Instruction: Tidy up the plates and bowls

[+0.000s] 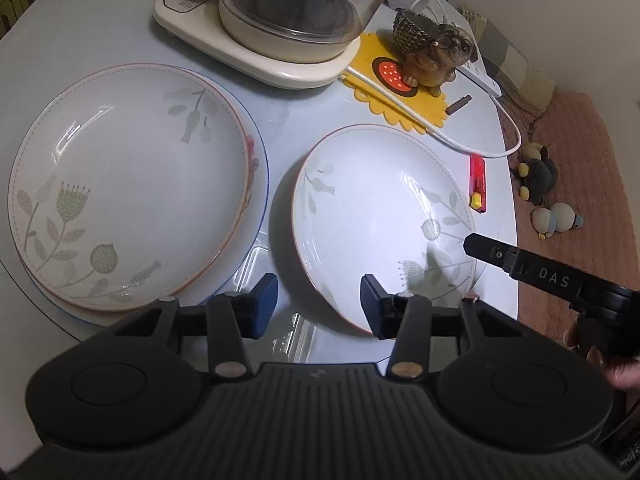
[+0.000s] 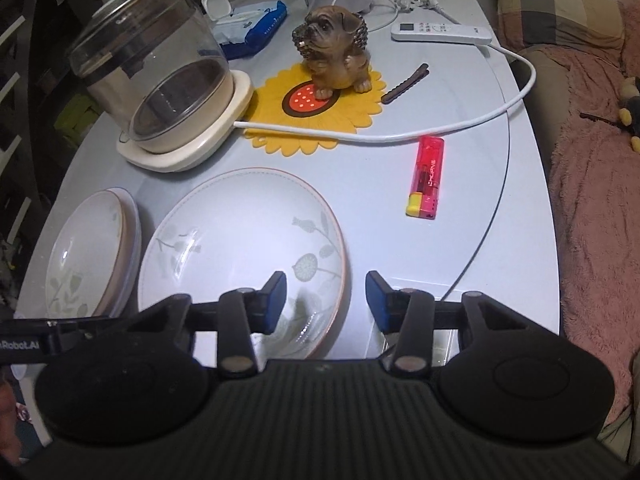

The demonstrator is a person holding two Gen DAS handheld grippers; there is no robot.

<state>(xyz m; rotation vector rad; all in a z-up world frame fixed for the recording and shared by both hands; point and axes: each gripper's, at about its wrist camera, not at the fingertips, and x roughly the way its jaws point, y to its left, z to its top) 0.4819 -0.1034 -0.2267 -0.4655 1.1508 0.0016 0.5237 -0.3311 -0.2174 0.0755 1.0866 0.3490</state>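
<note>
A pale round tabletop (image 2: 460,248) is catching glare from overhead light. Beside it, a pink blanket (image 2: 592,184) is covering a sofa, with a plaid cushion (image 2: 560,12) lying behind.

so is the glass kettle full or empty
Empty: the glass kettle is clear all the way down to its dark bottom plate, with no water line.

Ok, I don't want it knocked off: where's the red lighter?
In the right wrist view the red lighter lies on the table, right of the single plate, just in front of the white cable.
</note>
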